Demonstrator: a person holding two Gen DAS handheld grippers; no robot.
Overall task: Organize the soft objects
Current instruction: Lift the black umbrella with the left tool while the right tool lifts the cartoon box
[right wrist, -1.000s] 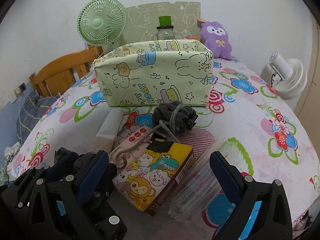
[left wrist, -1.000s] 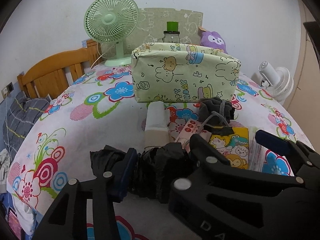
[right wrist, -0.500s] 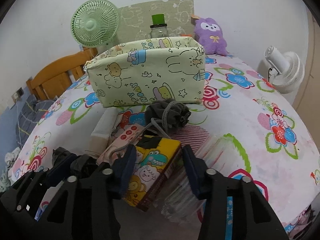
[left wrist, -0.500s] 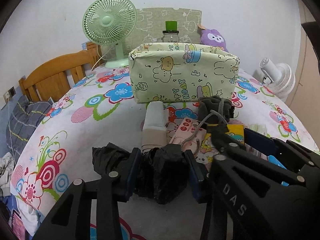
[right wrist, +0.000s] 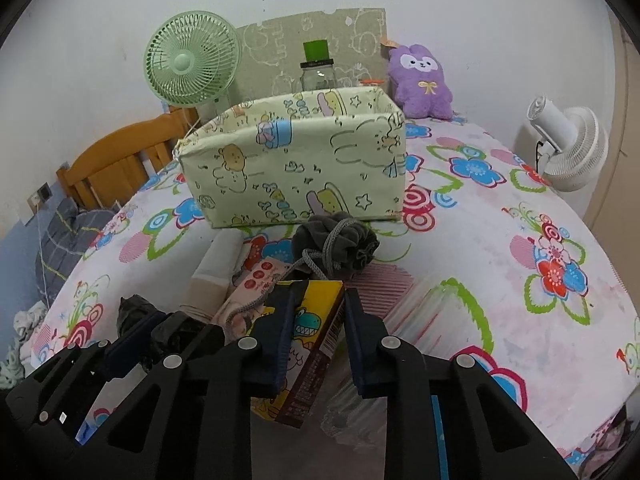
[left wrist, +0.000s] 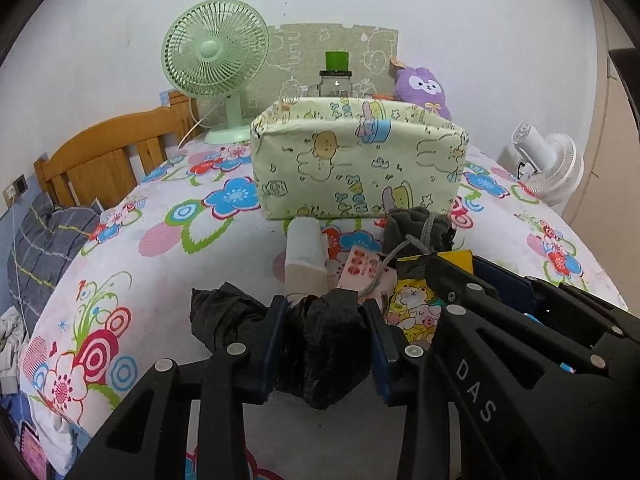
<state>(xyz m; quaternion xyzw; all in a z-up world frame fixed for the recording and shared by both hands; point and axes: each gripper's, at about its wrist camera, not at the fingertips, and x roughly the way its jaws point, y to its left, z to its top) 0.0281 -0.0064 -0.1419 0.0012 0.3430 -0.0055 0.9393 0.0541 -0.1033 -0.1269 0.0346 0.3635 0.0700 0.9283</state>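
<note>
My left gripper [left wrist: 326,340] is closing, and its pads press both sides of a crumpled black bundle [left wrist: 320,364] on the flowered bedspread [left wrist: 168,280]. To its right, my right gripper [right wrist: 318,332] is closing too, with its pads against a yellow cartoon-printed pack [right wrist: 312,320] that is tilted up on edge. Just beyond lie a grey drawstring pouf [right wrist: 336,244], a pink pack [right wrist: 260,284] and a white roll [left wrist: 304,256]. An open, pale green fabric box [right wrist: 296,168] stands farther back.
A purple plush [right wrist: 420,80], a jar with a green lid [left wrist: 336,76] and a green fan [left wrist: 216,60] stand behind the box. A white fan [right wrist: 568,148] is at the right, a wooden headboard [left wrist: 104,156] at the left. Clear plastic packs [right wrist: 400,320] lie under the yellow pack.
Both grippers have closed: the left onto the black bundle, the right from wide open onto the yellow pack, which now stands tilted on edge. Neither hand has shifted much.
</note>
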